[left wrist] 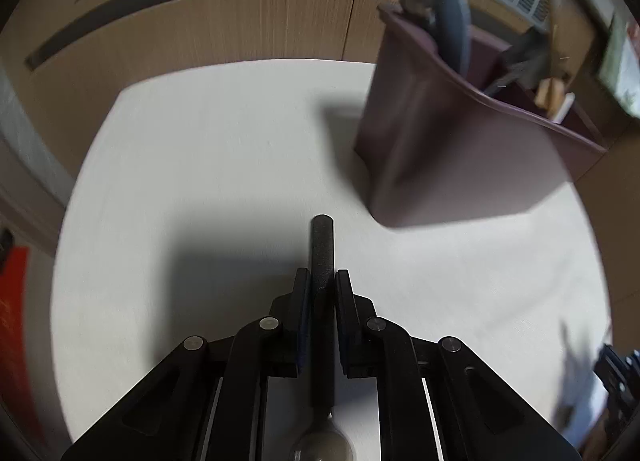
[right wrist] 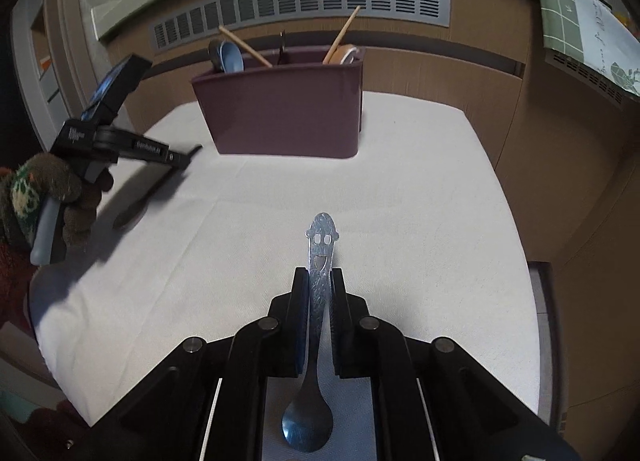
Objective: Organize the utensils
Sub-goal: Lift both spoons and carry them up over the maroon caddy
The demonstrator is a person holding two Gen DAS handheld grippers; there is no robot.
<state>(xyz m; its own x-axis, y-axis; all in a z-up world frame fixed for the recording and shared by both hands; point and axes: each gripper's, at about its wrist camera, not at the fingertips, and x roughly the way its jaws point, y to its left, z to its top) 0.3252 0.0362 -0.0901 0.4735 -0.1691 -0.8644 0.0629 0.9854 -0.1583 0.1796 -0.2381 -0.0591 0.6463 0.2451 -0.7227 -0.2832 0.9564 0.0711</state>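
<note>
Left wrist view looks steeply down along its fingers, close over the white tabletop (left wrist: 224, 165), with the maroon utensil caddy (left wrist: 448, 149) near at upper right. Right wrist view faces the same caddy (right wrist: 280, 109) front-on from farther back. Both views share caddy, tabletop and the vent grille (right wrist: 304, 5).

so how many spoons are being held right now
2. The left claw is shut on a black-handled spoon; the right claw is shut on a metal smiley-handled spoon. More may sit hidden among the utensils in the maroon caddy.
</note>
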